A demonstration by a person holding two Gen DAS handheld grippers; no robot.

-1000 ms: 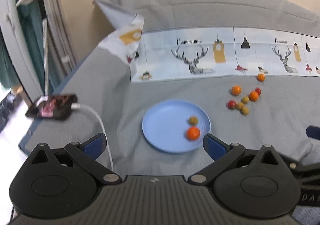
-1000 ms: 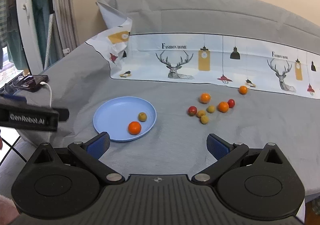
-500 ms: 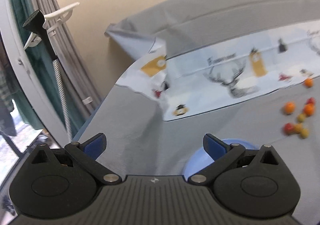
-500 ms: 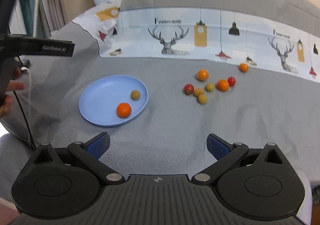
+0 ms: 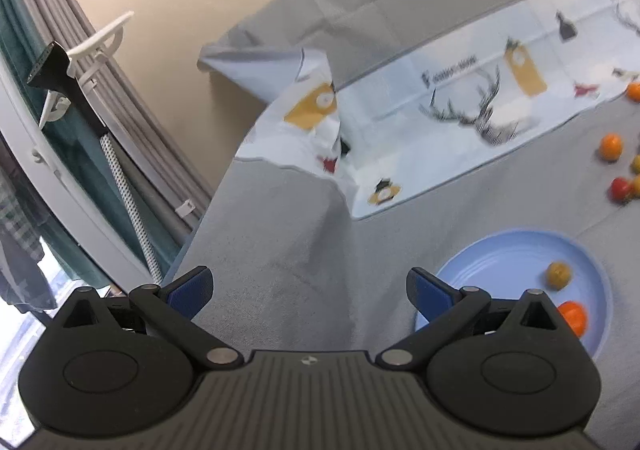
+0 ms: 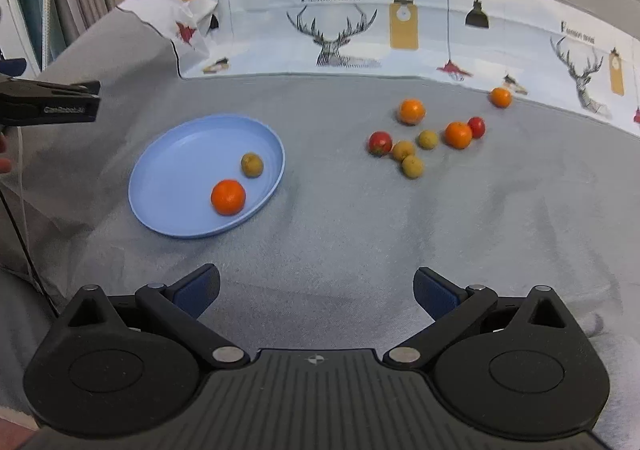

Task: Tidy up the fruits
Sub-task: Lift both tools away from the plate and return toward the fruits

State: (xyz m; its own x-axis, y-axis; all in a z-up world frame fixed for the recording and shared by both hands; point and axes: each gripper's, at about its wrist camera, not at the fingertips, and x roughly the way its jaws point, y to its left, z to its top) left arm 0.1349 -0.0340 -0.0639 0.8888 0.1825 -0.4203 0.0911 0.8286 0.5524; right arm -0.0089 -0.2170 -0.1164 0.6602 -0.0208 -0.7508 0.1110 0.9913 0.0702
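A blue plate lies on the grey cloth and holds an orange and a small yellow-green fruit. To its right lies a loose cluster of fruits: oranges, red ones and yellow-green ones. My right gripper is open and empty, above the cloth in front of the plate. My left gripper is open and empty, left of the plate; its side shows in the right wrist view.
A printed deer-pattern sheet lies along the back of the cloth, crumpled at its left end. Curtains and a black-handled pole stand past the table's left edge. A cable hangs at the left.
The left gripper has swung left and tilted, so the plate now sits at its lower right. The right gripper has moved forward, closer to the fruits. Both jaws stay open.
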